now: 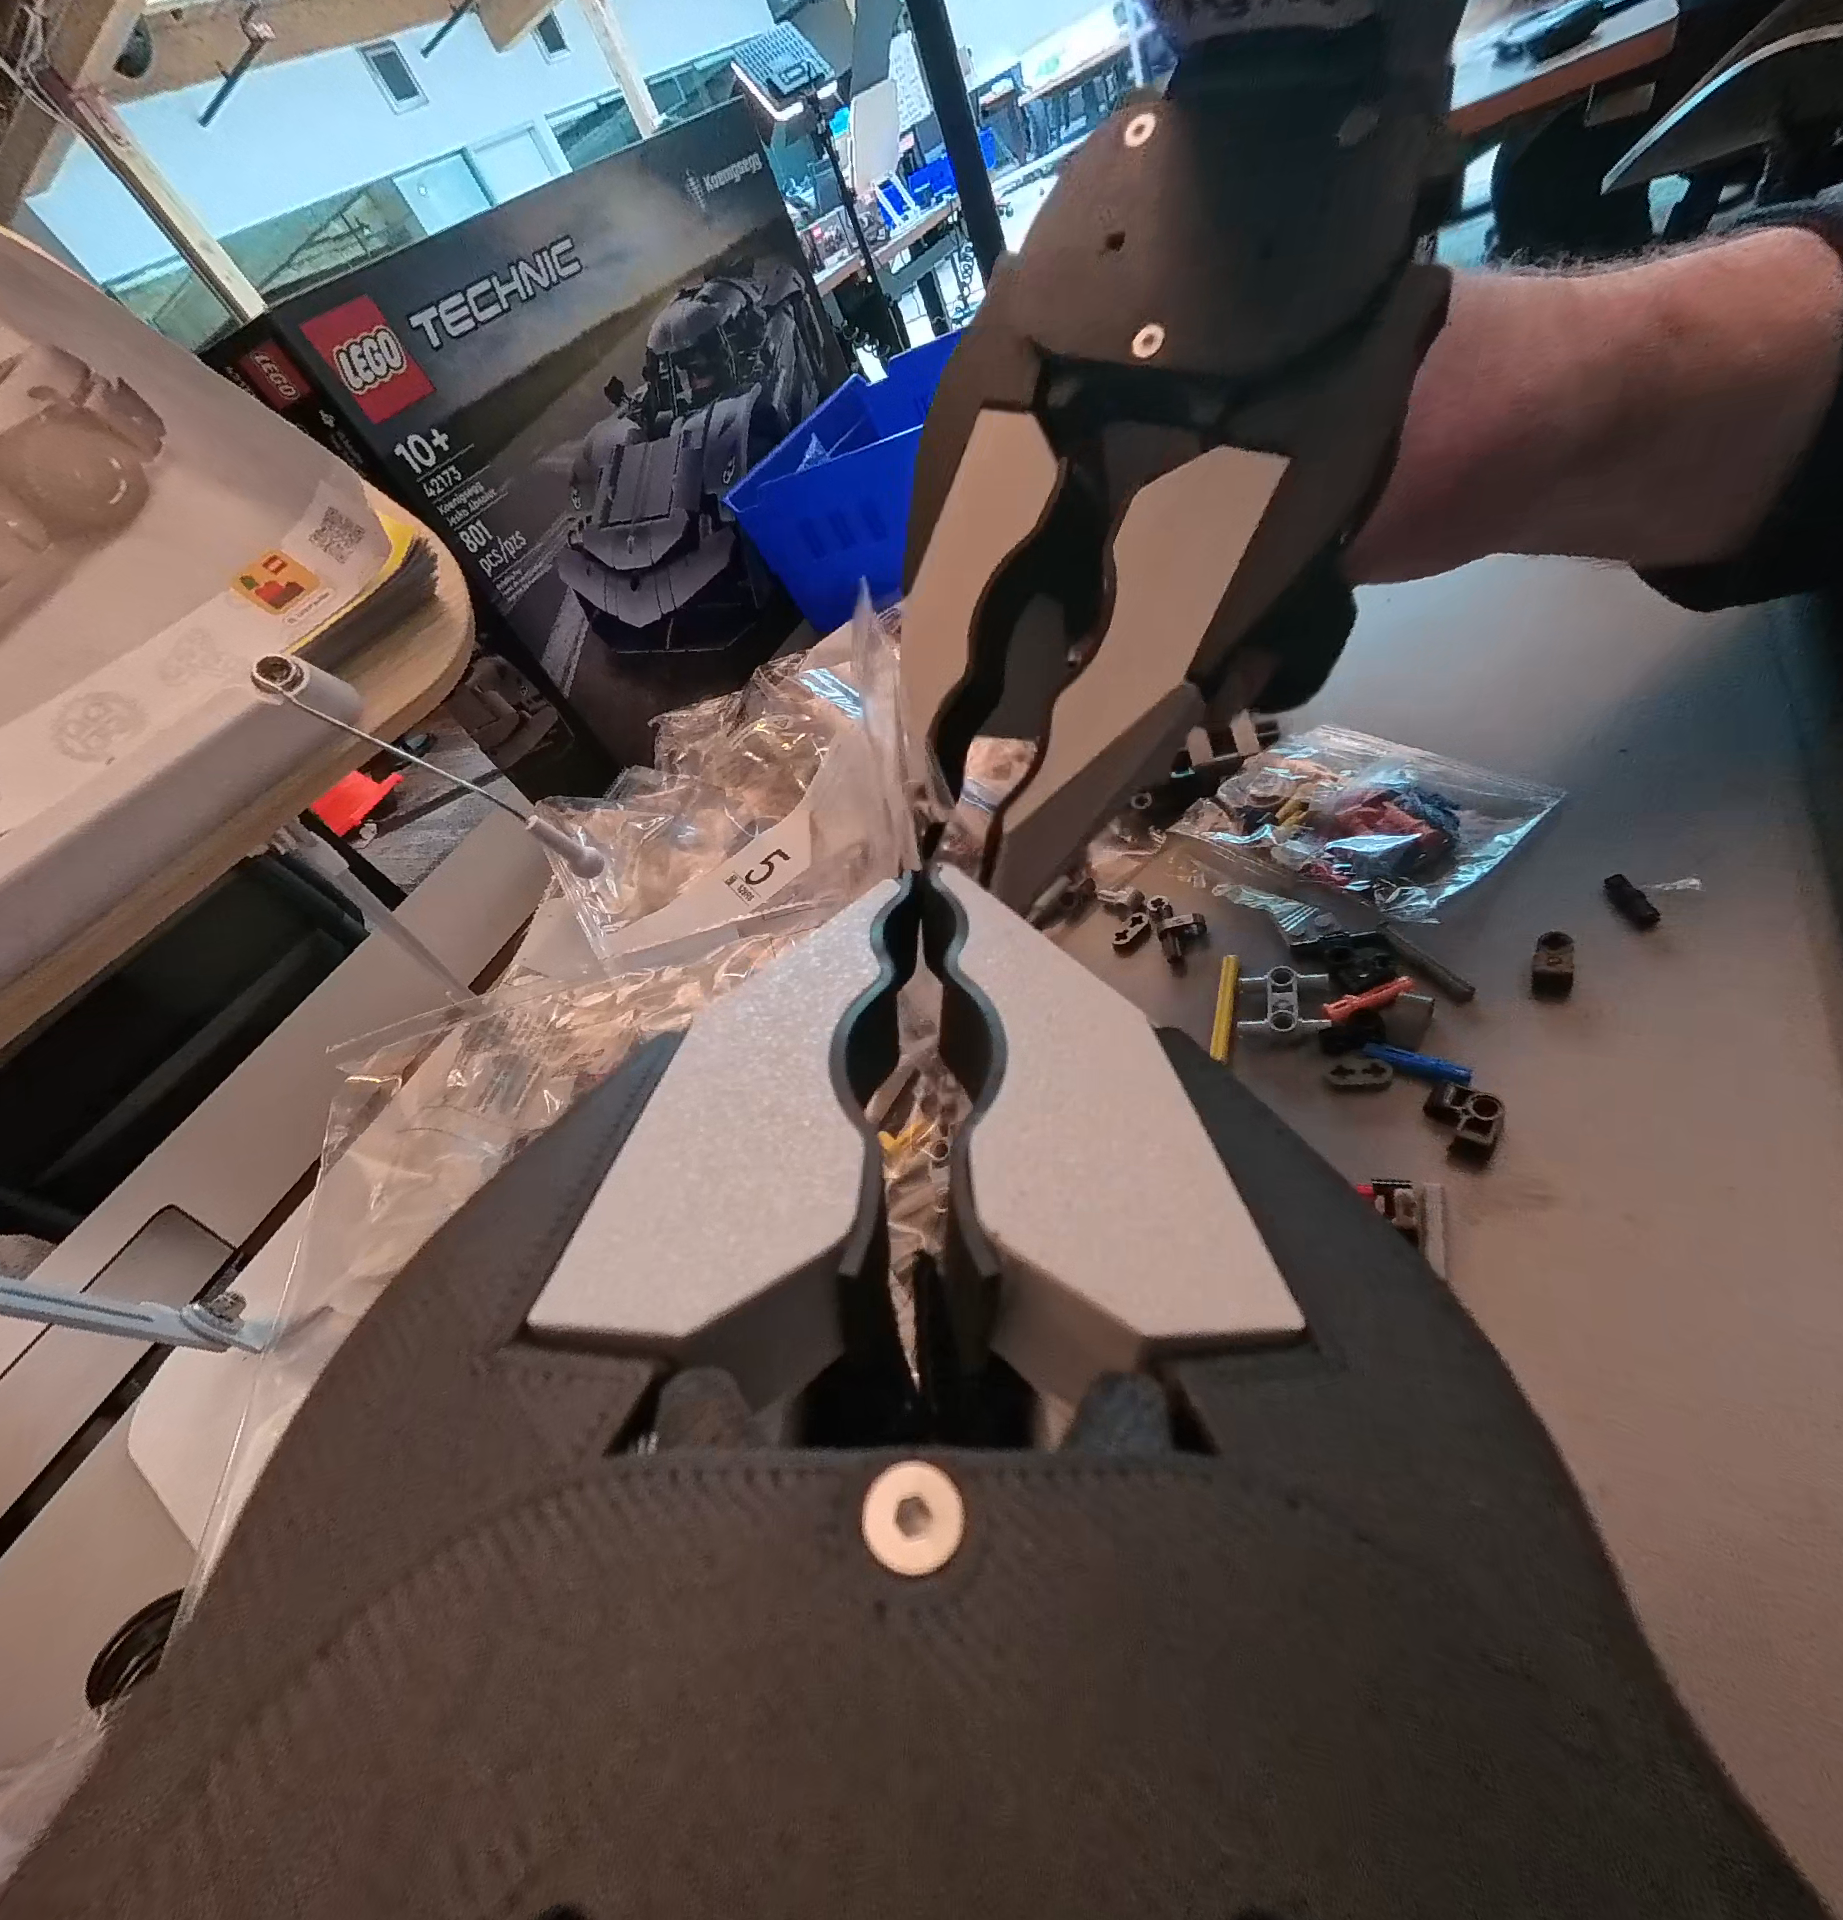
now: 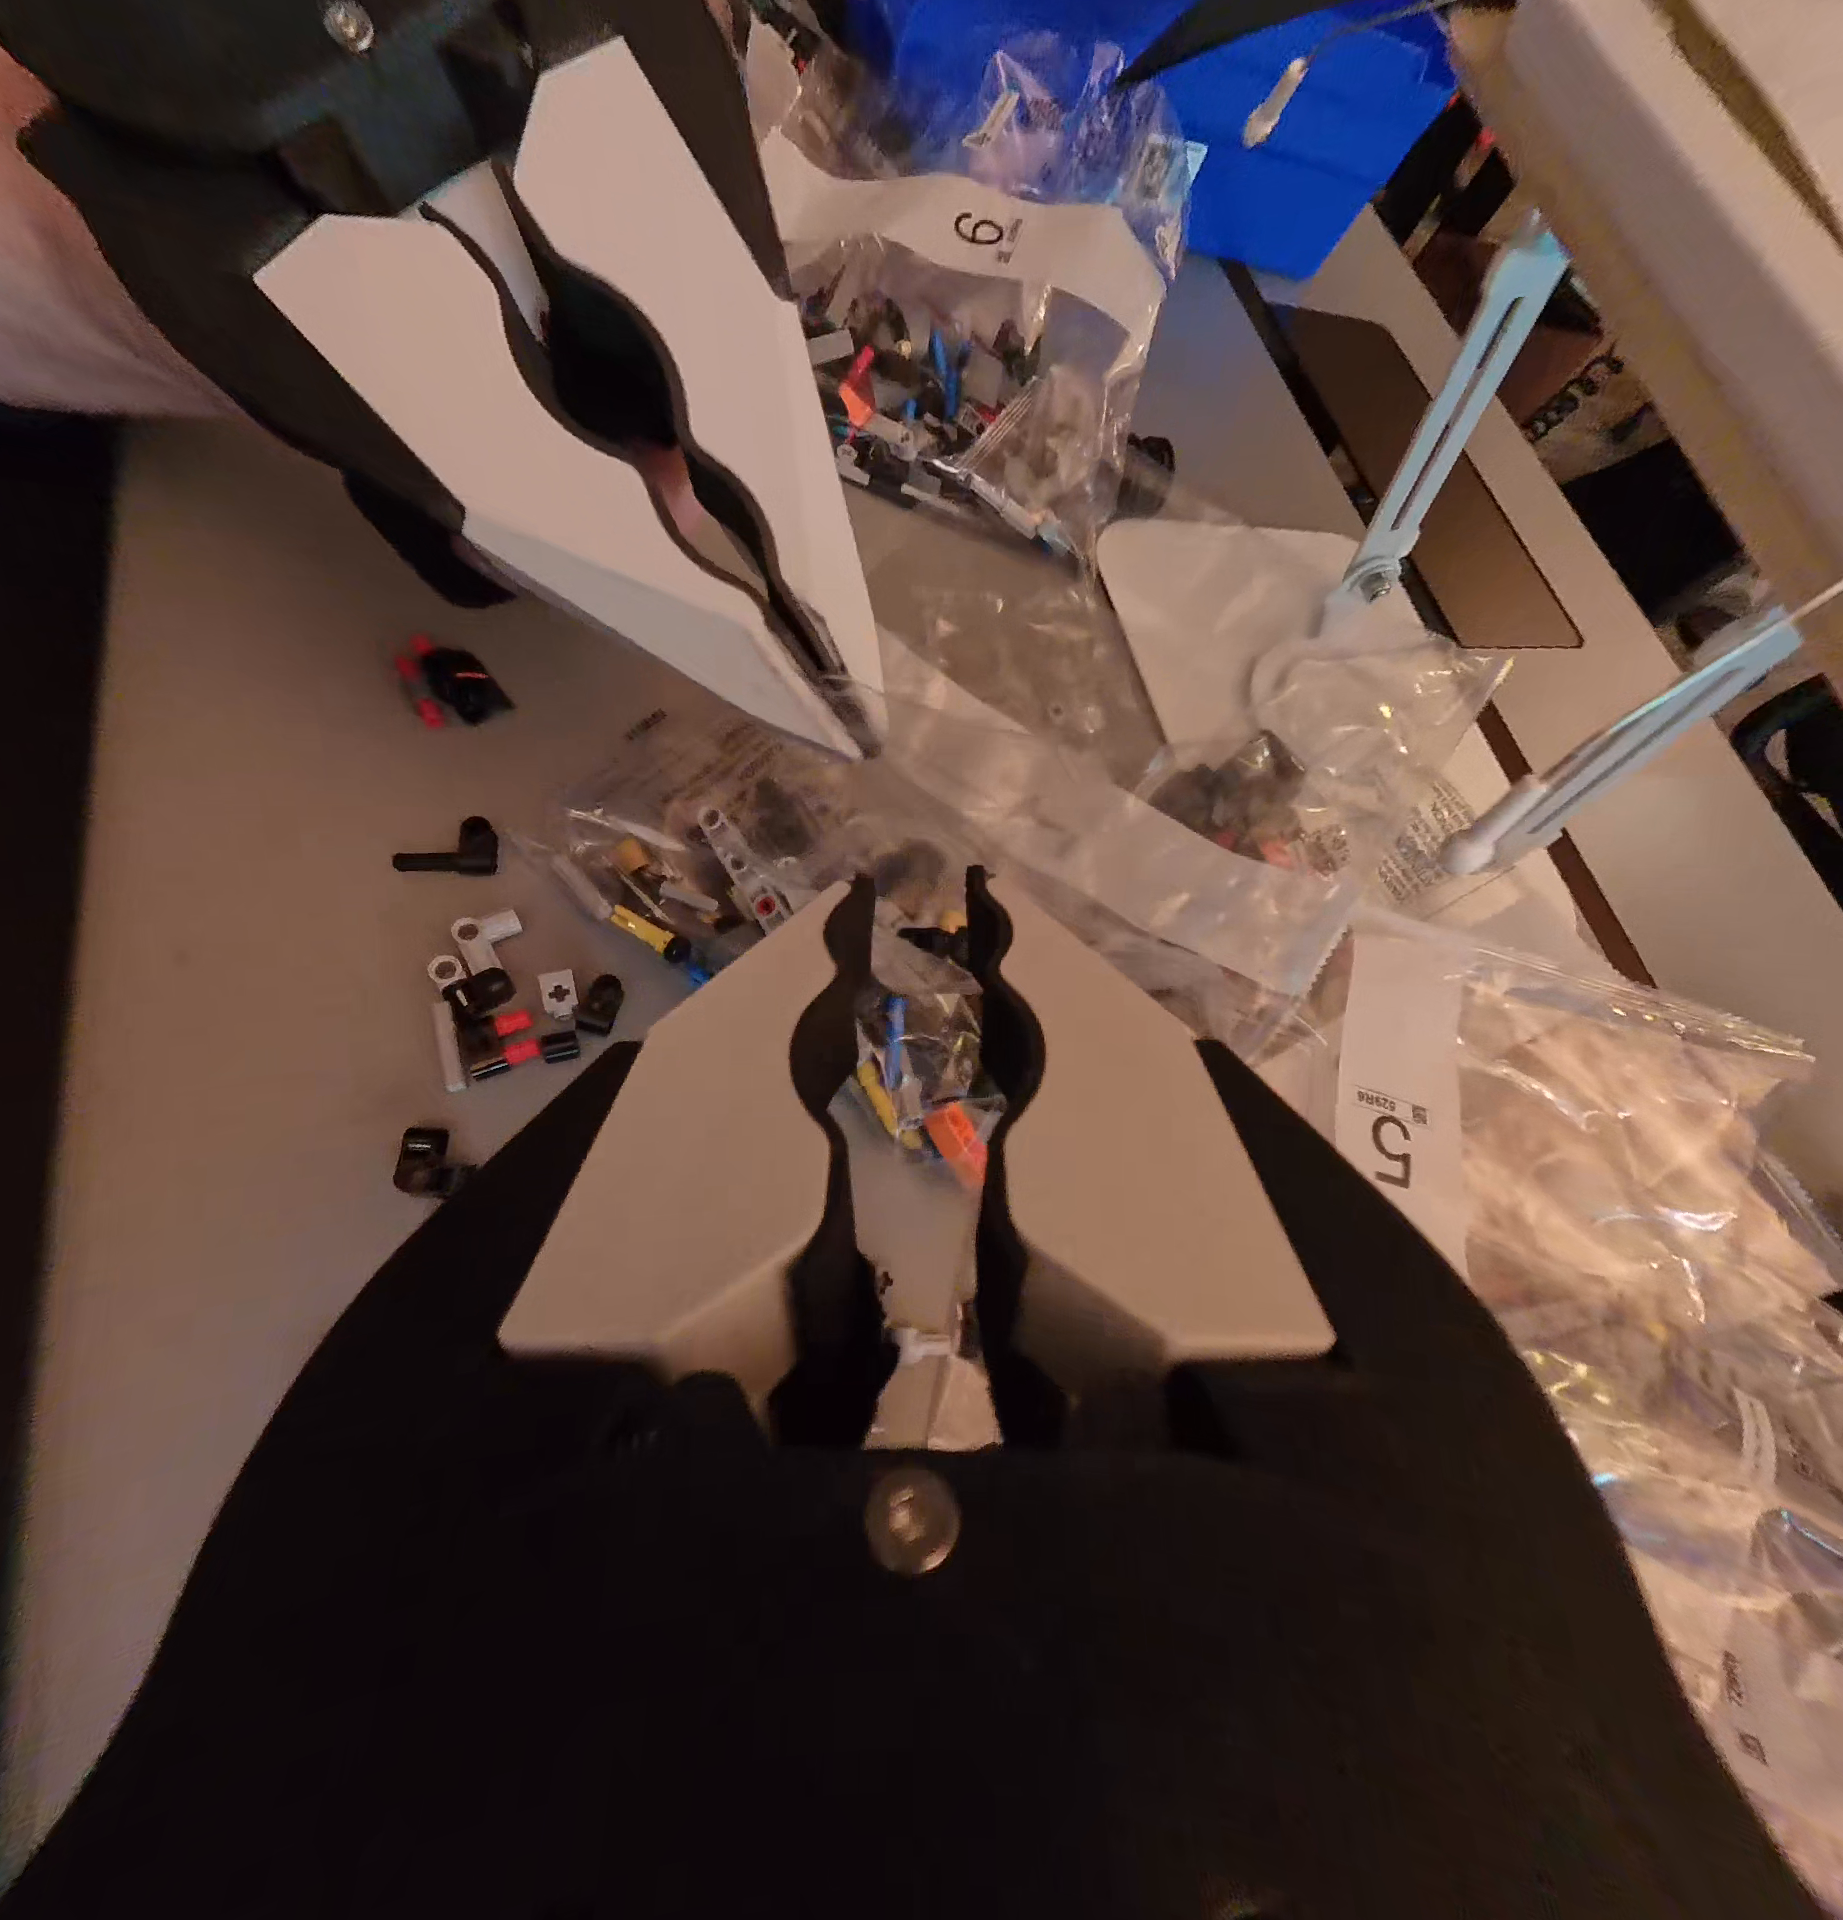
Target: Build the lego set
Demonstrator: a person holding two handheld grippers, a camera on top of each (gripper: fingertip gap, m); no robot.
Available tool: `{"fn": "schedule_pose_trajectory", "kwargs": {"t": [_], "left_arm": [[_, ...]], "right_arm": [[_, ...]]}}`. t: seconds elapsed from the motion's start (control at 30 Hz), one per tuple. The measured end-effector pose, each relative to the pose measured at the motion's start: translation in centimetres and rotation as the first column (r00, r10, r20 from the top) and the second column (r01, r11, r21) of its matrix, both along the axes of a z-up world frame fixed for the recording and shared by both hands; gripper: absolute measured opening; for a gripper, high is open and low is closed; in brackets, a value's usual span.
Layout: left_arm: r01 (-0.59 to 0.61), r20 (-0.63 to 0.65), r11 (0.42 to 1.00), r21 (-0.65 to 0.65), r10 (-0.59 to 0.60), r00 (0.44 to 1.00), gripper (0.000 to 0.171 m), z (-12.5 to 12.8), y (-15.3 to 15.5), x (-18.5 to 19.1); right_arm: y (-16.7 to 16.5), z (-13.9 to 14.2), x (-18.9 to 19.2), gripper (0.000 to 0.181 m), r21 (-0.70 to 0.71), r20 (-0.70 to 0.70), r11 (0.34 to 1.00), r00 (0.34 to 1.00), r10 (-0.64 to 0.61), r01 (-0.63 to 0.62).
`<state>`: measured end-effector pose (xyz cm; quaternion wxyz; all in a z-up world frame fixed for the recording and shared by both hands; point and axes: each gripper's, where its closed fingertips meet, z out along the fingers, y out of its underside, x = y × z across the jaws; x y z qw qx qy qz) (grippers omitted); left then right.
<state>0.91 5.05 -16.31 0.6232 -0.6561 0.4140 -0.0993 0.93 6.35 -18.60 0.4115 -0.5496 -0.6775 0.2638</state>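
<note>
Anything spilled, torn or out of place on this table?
Small loose pieces lie scattered on the bare table beside the clear bags, as if tipped out. The left gripper pinches a clear bag edge. Nothing looks broken.

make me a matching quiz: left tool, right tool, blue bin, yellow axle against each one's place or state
Things:
1. left tool
2. right tool
3. blue bin
4. yellow axle

Places or states:
a. lying among the loose pieces on the table
b. open, tips apart
c. shut on the clear bag
d. standing beside the set box

Pairs: 1-c, 2-b, 3-d, 4-a
</note>
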Motion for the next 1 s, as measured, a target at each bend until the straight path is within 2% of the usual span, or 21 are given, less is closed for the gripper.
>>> {"fn": "schedule_pose_trajectory", "kwargs": {"t": [0.1, 0.2, 0.27, 0.4, 0.57, 0.67, 0.8, 0.87, 1.0], "left_arm": [[-0.003, 0.006, 1.0, 0.0, 0.003, 1.0, 0.0, 0.1, 0.0, -0.1], [-0.002, 0.004, 1.0, 0.0, 0.002, 1.0, 0.0, 0.1, 0.0, -0.1], [0.0, 0.007, 1.0, 0.001, 0.0, 1.0, 0.0, 0.1, 0.0, -0.1], [-0.004, 0.011, 1.0, 0.002, 0.004, 1.0, 0.0, 0.3, 0.0, -0.2], [-0.003, 0.01, 1.0, -0.001, 0.003, 1.0, 0.0, 0.2, 0.0, -0.2], [-0.003, 0.012, 1.0, 0.001, 0.003, 1.0, 0.0, 0.2, 0.0, -0.2], [-0.005, 0.016, 1.0, 0.001, 0.005, 1.0, 0.0, 0.3, 0.0, -0.3], [-0.004, 0.013, 1.0, -0.001, 0.004, 1.0, 0.0, 0.2, 0.0, -0.2], [-0.001, 0.014, 1.0, -0.002, 0.001, 1.0, 0.0, 0.2, 0.0, -0.2]], "right_arm": [[0.5, 0.8, 1.2, 0.008, -0.042, -0.022, 0.999, 1.0, -0.004, 0.003], [1.0, 0.4, 2.9, 0.001, -0.096, 0.014, 0.995, 1.0, 0.008, -0.007], [1.1, -1.5, 3.9, 0.009, -0.129, 0.127, 0.992, 0.992, 0.018, -0.001], [-0.5, -3.3, 4.7, 0.013, -0.196, 0.211, 0.978, 0.972, 0.107, -0.066], [-1.4, -8.1, 5.5, 0.013, -0.217, 0.419, 0.974, 0.894, 0.16, -0.072], [-2.3, -9.2, 5.3, 0.012, -0.249, 0.448, 0.964, 0.871, 0.204, -0.098], [-2.4, -9.0, 5.2, 0.0, -0.227, 0.446, 0.967, 0.871, 0.205, -0.111], [-2.3, -8.1, 5.0, 0.0, -0.21, 0.417, 0.97, 0.887, 0.199, -0.12], [-2.3, -3.4, 3.5, 0.0, -0.147, 0.21, 0.977, 0.96, 0.186, -0.157]]}}
